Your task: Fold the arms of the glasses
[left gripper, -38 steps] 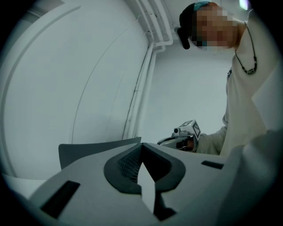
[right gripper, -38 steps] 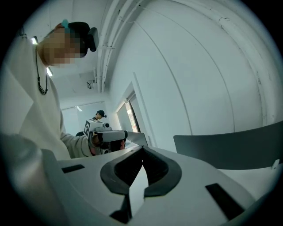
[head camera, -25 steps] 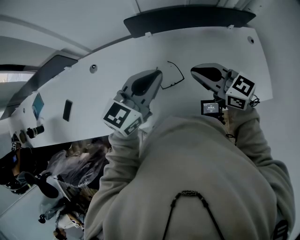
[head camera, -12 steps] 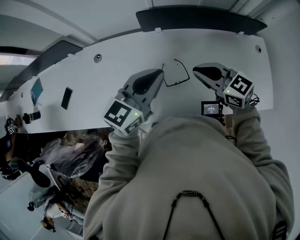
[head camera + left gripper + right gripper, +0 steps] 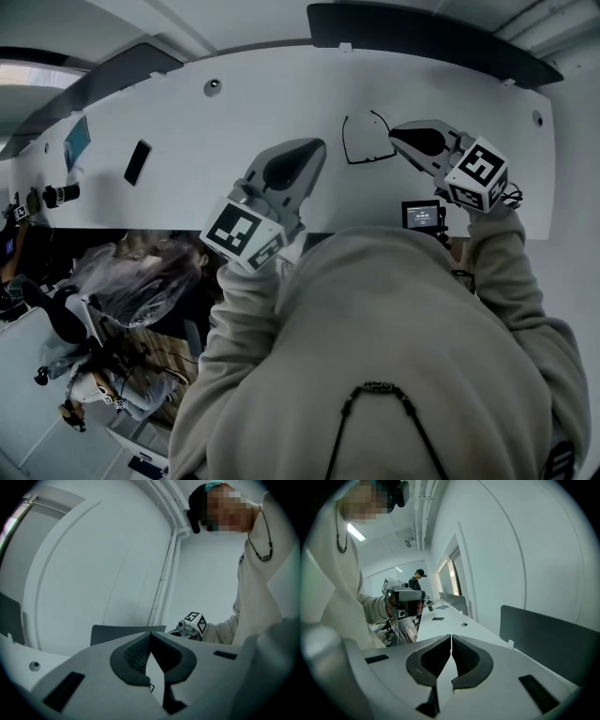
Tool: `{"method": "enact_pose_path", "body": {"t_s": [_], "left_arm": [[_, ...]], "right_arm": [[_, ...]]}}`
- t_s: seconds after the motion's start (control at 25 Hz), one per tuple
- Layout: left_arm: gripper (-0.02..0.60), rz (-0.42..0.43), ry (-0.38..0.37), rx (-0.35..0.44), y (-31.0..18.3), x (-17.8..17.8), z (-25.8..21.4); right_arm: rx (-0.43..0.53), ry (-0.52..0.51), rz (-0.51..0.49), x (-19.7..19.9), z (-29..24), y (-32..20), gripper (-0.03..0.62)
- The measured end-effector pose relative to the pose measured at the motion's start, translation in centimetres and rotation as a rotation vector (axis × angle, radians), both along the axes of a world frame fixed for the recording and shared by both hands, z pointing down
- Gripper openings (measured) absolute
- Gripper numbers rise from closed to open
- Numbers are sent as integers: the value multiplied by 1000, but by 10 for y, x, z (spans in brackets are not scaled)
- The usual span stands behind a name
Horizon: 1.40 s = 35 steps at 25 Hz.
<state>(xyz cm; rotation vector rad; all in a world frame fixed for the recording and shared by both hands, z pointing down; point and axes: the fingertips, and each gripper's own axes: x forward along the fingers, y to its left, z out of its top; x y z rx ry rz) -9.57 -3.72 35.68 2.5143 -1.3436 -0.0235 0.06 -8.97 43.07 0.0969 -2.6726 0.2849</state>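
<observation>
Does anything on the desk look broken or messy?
Nothing stands out. The glasses lie on the desk between the left gripper and right gripper, both shut and empty. A phone lies farther left. No spill or damage shows.

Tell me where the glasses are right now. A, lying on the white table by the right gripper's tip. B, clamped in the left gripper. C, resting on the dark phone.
A: the head view shows the glasses lying on the table beside the right gripper, and the left gripper is shut on nothing.
</observation>
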Motion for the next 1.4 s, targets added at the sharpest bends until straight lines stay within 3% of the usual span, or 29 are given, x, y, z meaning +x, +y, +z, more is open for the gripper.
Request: {"method": "enact_pose_path", "body": {"t_s": [0.52,0.68,1.0,1.4], "left_arm": [[5,-136,21,-19,25,-30,4],[5,-175,24,-39,34,-40,9],[5,-232,30,-55,52,-53,18],[5,-285,57,-70,68,-67,27]], "right_arm": [[-1,259,-185,-12,105,5,23],[-66,351,-240,-8,148,11,95],[-6,563,-430,2,217,39,167],[159,800,-588,10,279,48,169]]}}
